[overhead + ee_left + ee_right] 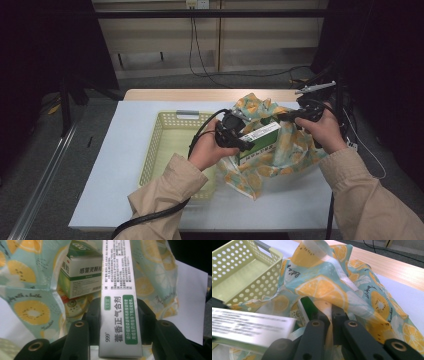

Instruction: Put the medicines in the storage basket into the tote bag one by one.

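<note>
A long white and green box [120, 302] is held between the jaws of the left gripper [239, 141], which are closed on its two sides. In the left gripper view the box is seen sticking straight out from the jaws, with green writing along it, and its far end is pointed into the open mouth of a cloth bag [280, 150]. The bag is printed with orange and lemon slices on a pale blue ground. It is laid on the white table [115, 165], just to the right of a pale yellow basket [160, 145] with many small holes. Inside the bag another box [80, 277], white with a green stripe, is seen, and a small round tin [75, 305] is tucked under it. The edge of the bag is pinched by the right gripper [292, 116], whose jaws are squeezed tight on the cloth [329, 315], so the bag's mouth is lifted up and held open. In the right gripper view the long box is seen blurred at the lower left, just beside the bag.
</note>
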Tool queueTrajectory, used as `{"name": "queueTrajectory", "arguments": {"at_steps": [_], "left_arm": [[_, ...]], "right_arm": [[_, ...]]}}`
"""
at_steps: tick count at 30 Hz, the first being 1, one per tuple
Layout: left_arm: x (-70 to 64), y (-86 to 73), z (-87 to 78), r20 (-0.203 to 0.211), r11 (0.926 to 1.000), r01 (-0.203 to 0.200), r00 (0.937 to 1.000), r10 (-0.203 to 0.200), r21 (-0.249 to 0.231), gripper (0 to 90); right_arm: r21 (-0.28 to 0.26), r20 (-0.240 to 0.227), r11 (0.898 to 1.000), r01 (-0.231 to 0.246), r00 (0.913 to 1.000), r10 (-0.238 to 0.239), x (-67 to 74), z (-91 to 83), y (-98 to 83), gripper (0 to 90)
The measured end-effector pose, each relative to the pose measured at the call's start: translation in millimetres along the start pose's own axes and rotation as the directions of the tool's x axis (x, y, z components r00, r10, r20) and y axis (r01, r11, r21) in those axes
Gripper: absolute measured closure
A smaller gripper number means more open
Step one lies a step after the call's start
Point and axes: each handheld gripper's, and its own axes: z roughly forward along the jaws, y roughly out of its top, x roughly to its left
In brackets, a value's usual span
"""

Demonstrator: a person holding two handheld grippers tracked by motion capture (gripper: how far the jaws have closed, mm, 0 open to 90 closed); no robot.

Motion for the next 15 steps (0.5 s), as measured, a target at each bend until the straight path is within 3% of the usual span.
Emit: {"name": "queueTrajectory", "arguments": {"at_steps": [5,15], "left_arm": [[2.1,-0.9,16.9,0.006,0.9999,0.016,0.9999,-0.016,0.006,62.8],[2.0,15.3,39.6,-0.017,0.9994,0.015,0.9997,-0.015,-0.031,62.8]], "right_arm": [[0.003,-0.006,1.0,0.004,1.0,-0.004,1.6,0.3,0.7,89.6],[-0.004,-0.003,1.0,0.005,1.0,-0.005,0.1,-1.4,0.7,89.7]]}}
